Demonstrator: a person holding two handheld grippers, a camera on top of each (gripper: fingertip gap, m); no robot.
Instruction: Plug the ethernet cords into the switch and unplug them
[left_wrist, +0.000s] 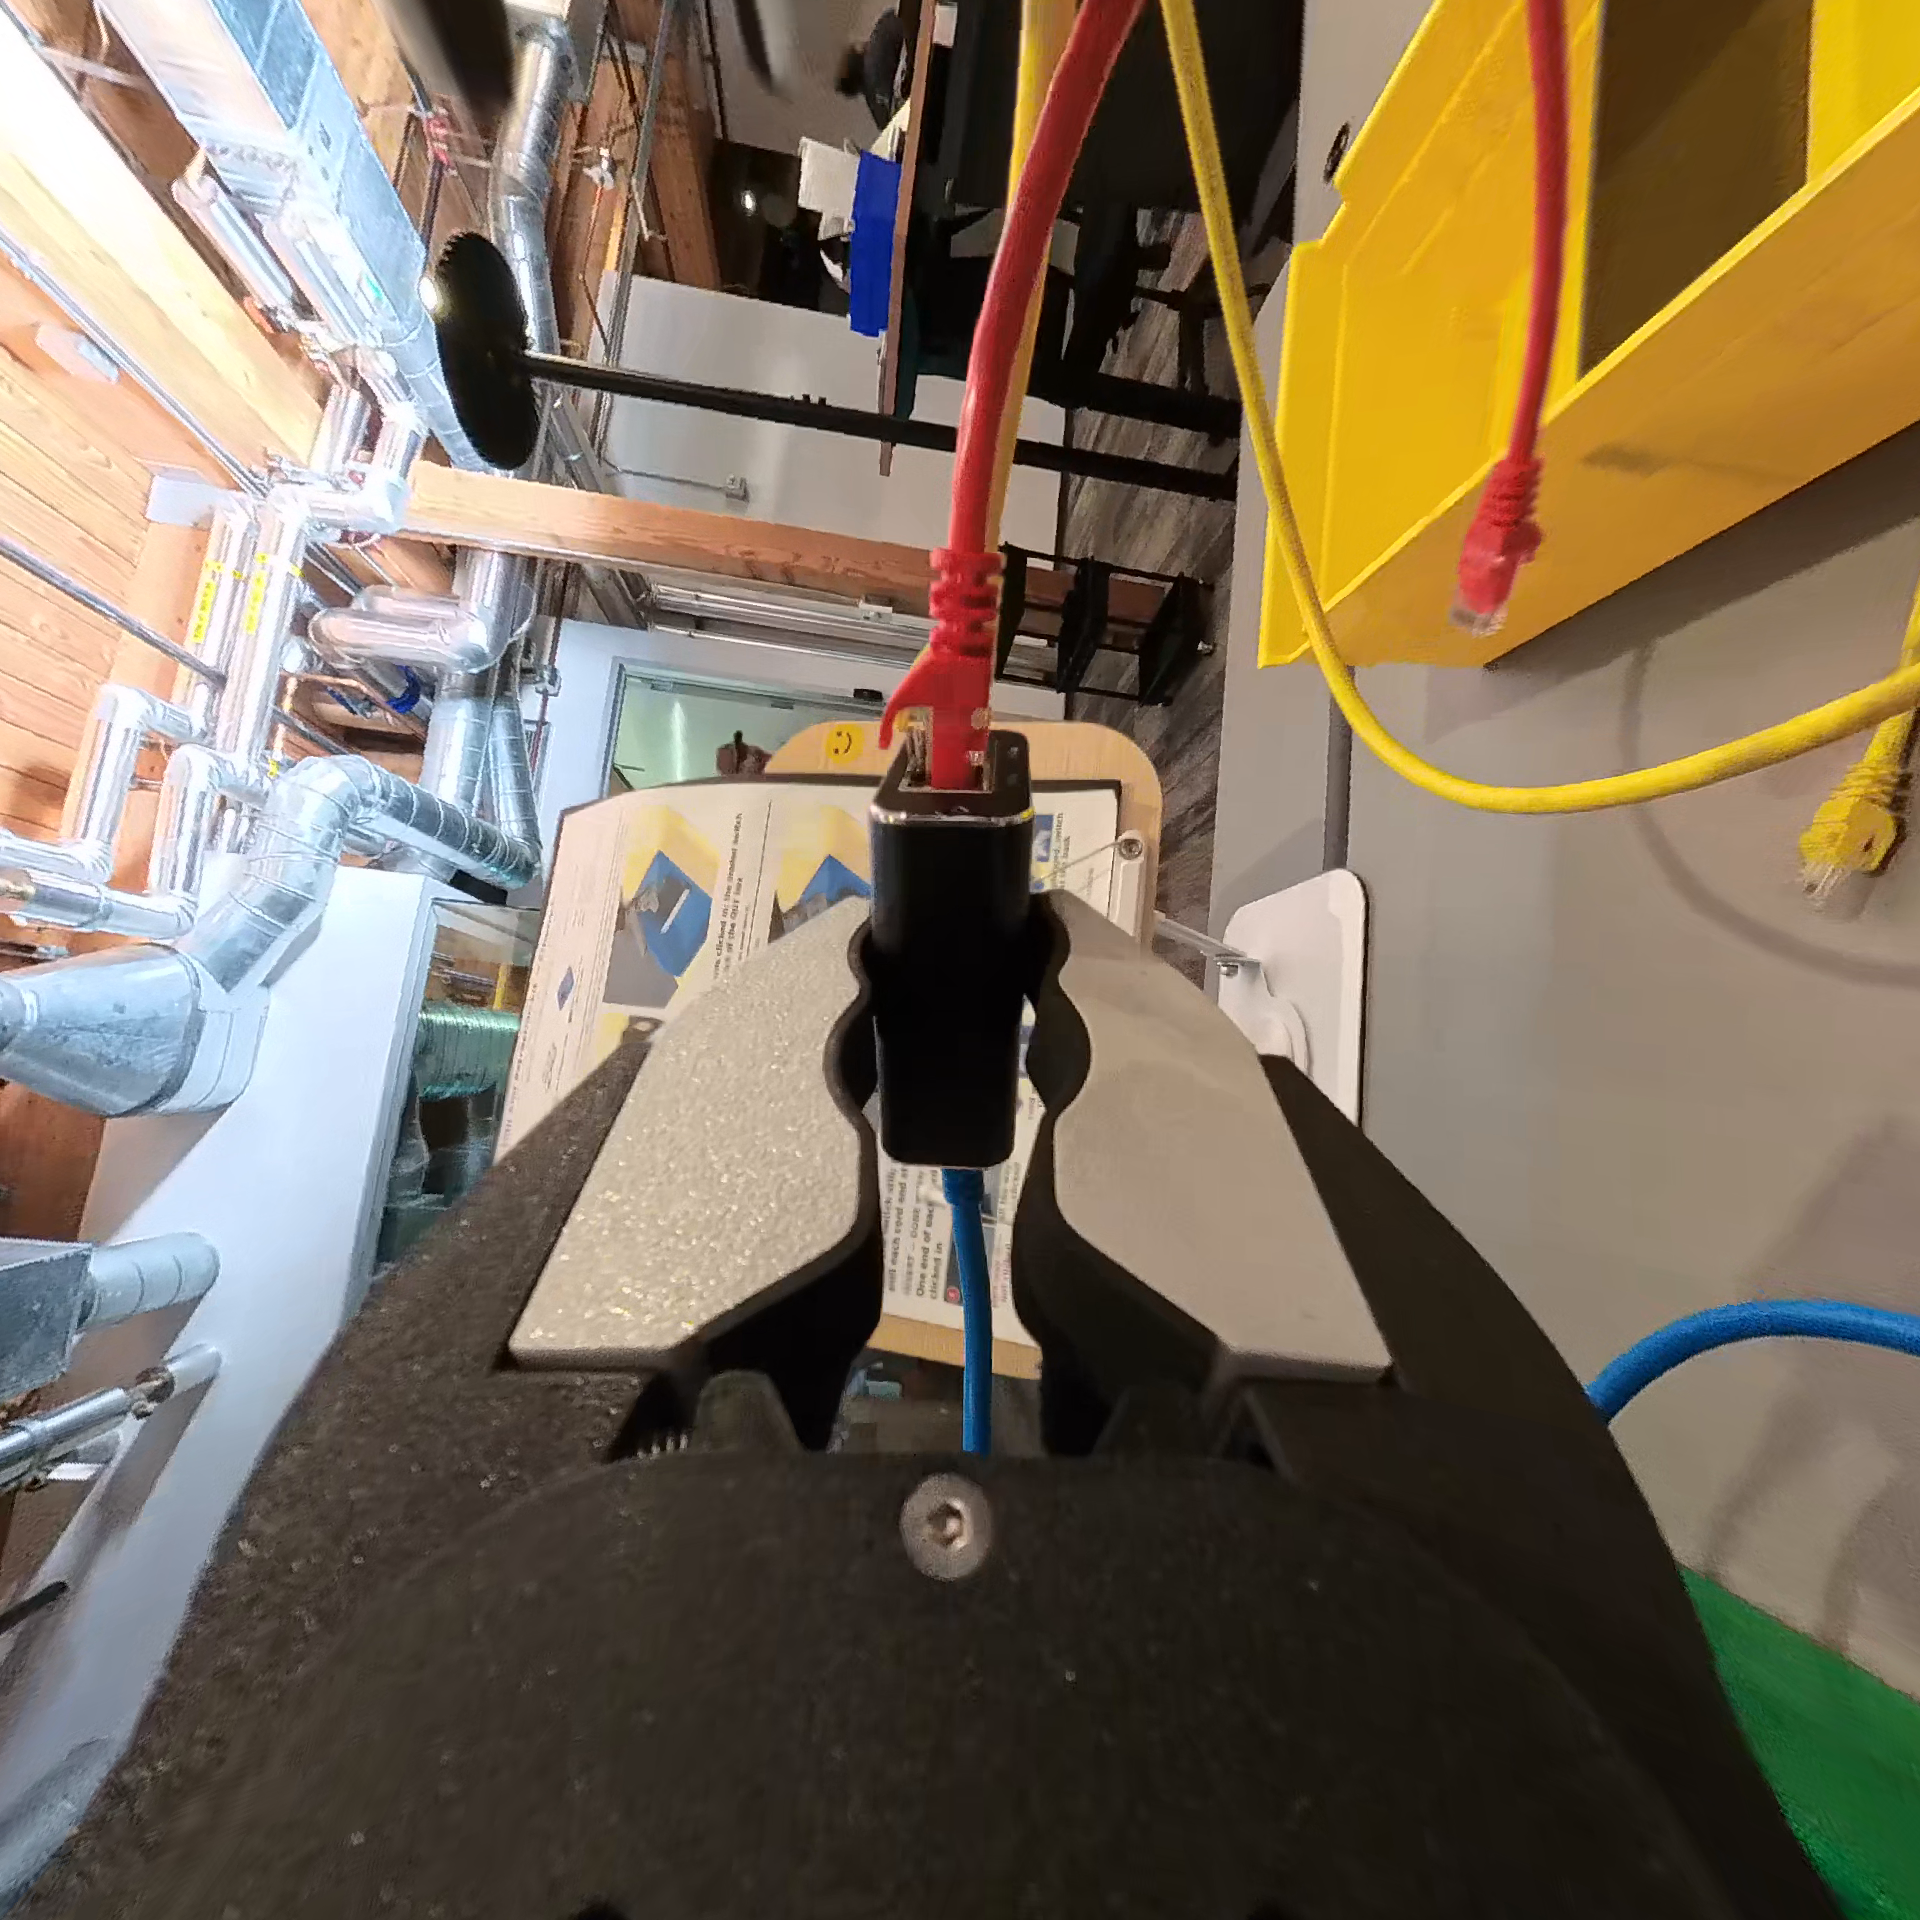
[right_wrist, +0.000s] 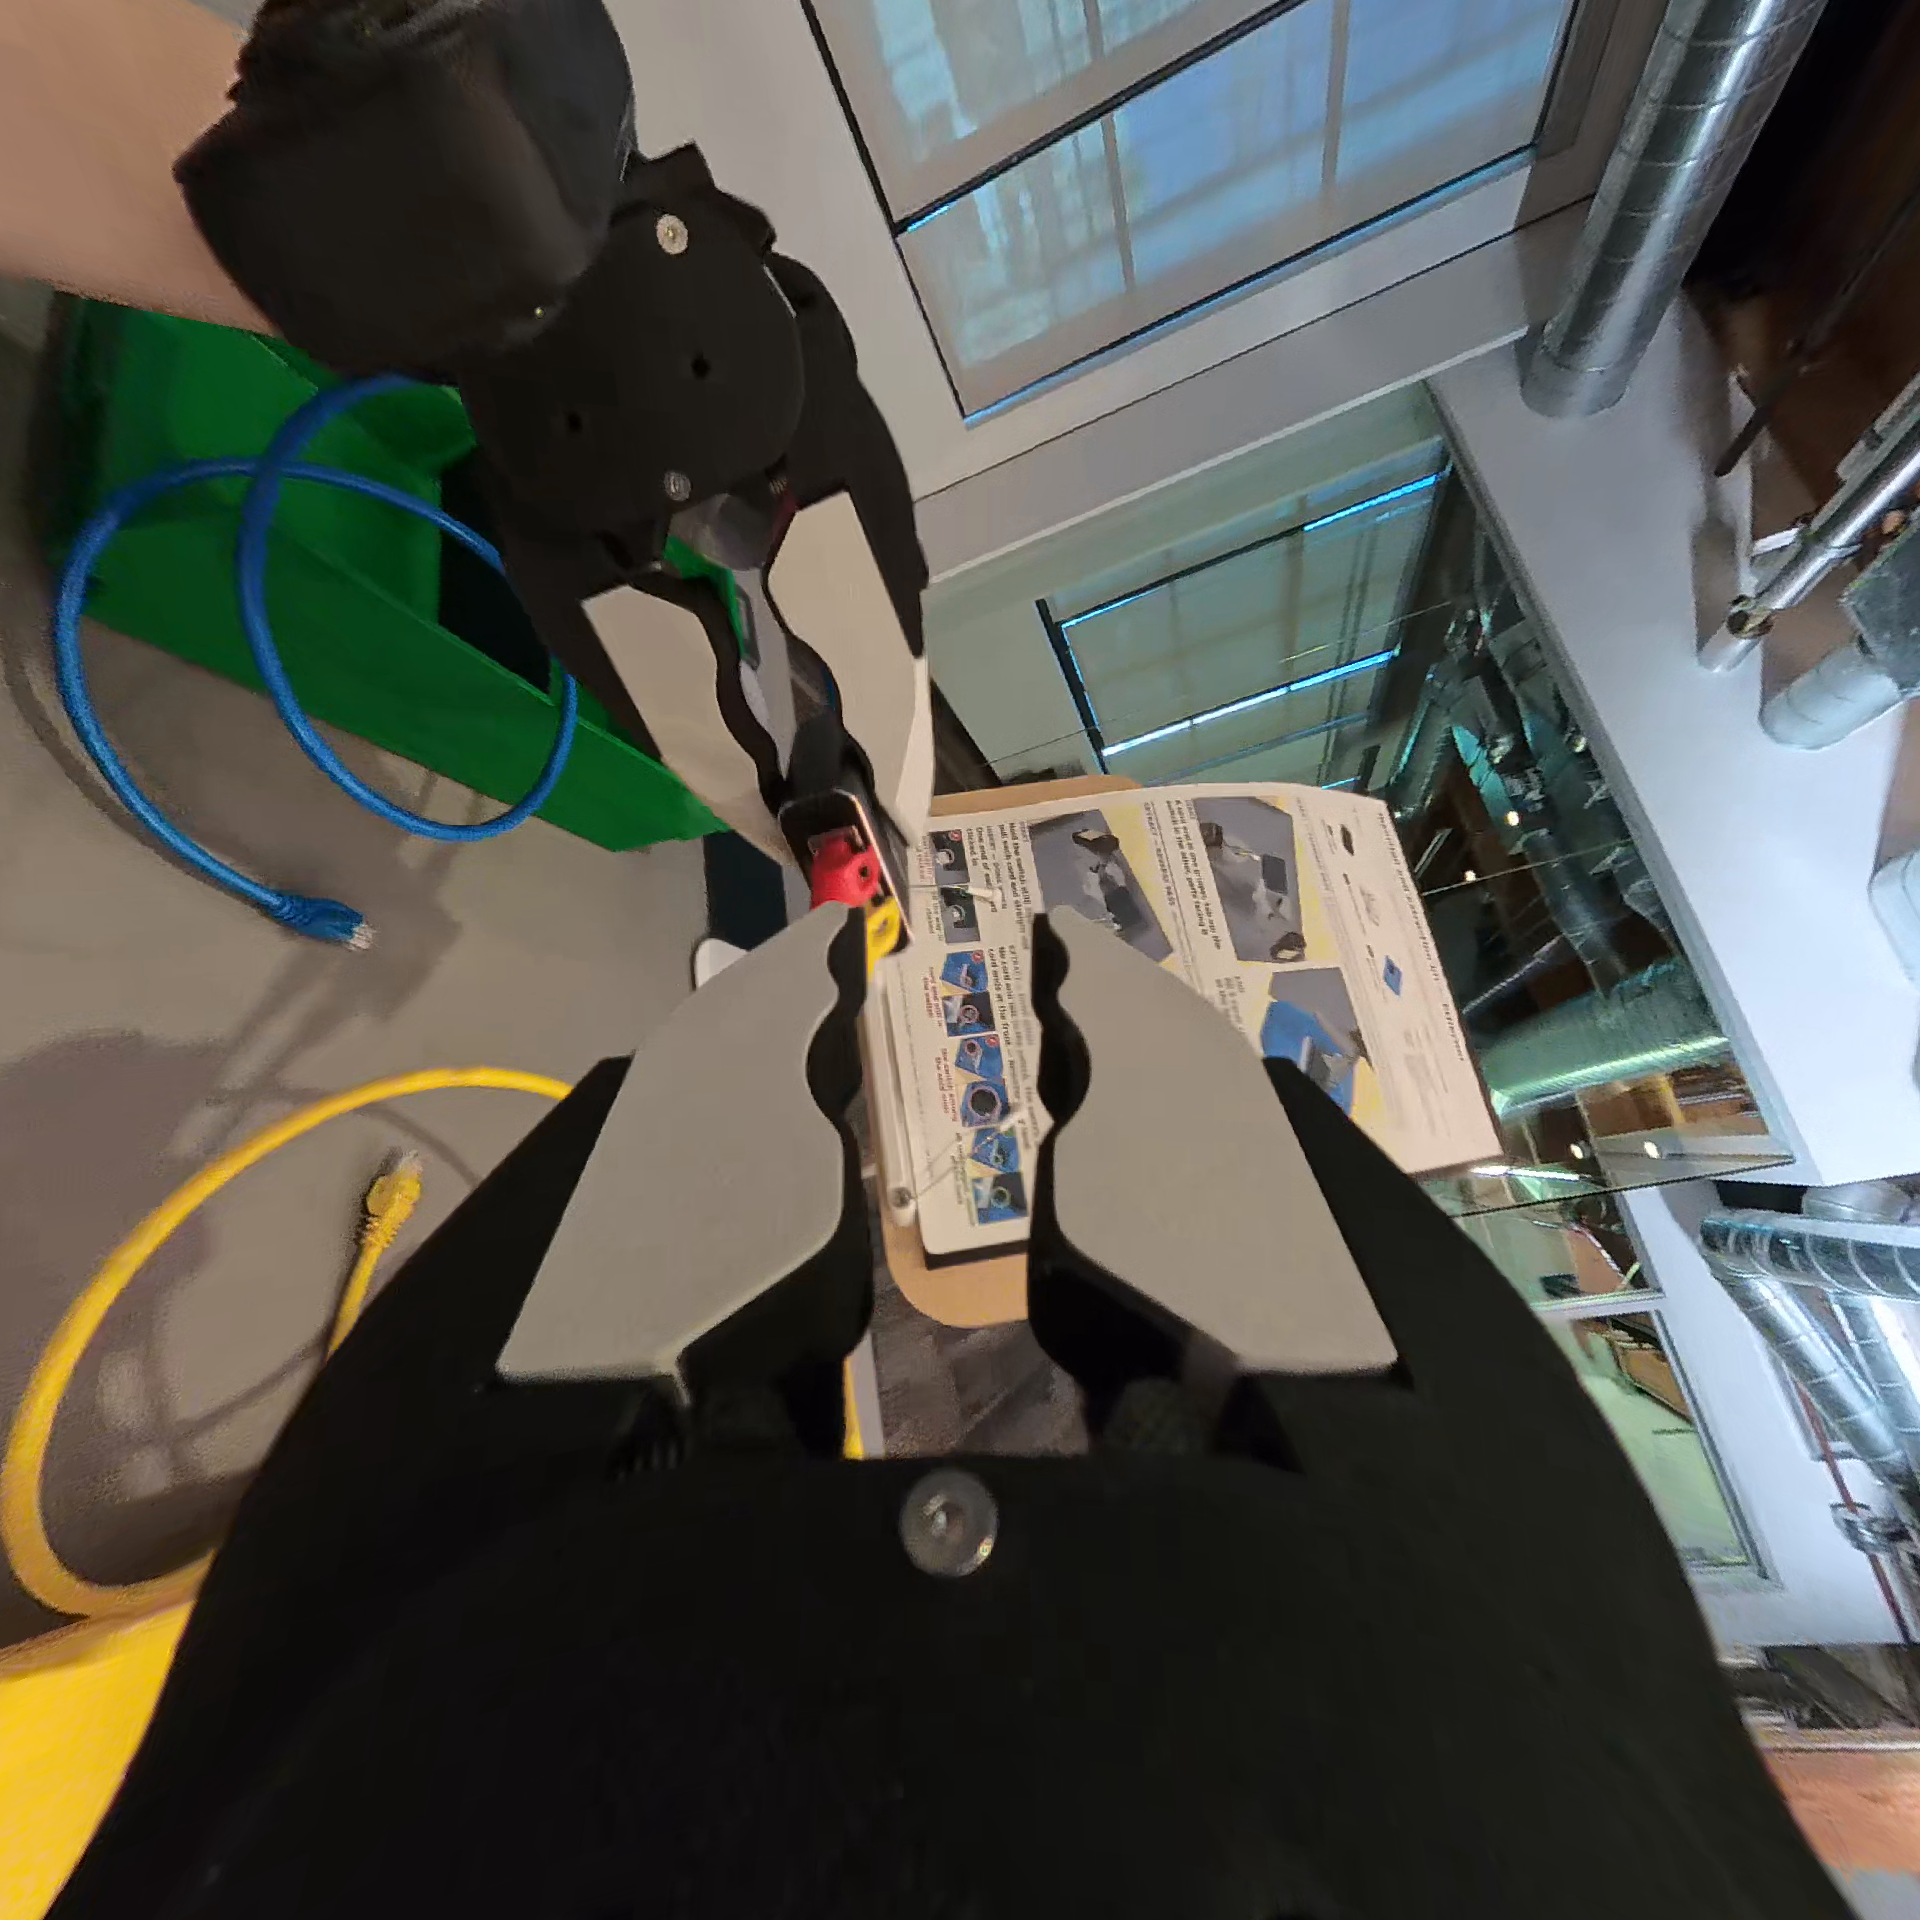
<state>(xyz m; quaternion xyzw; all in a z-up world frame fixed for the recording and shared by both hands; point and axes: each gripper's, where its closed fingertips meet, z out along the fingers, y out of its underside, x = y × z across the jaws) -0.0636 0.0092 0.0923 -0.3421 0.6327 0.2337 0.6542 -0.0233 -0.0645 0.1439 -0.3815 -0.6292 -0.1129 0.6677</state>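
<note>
My left gripper (left_wrist: 951, 920) is shut on a small black switch (left_wrist: 948, 1039) and holds it up in the air. A red ethernet cord (left_wrist: 997, 343) is plugged into the switch's front port by its plug (left_wrist: 961, 644). A blue cord (left_wrist: 974, 1309) leaves the back of the switch. My right gripper (right_wrist: 940, 935) is open and empty, its fingertips just short of the red plug (right_wrist: 842, 873) in the switch (right_wrist: 831, 810), which the left gripper (right_wrist: 665, 436) holds. The red cord's other plug (left_wrist: 1496, 551) hangs loose.
A yellow cord (right_wrist: 208, 1195) with a loose plug (right_wrist: 390, 1195) and the blue cord's free plug (right_wrist: 322, 920) lie on the grey surface. A green bin (right_wrist: 312, 603) and a yellow bin (left_wrist: 1507, 343) stand on it. An instruction sheet on a board (right_wrist: 1195, 987) stands behind. The left gripper's tips are roughly 10 cm from the right gripper's.
</note>
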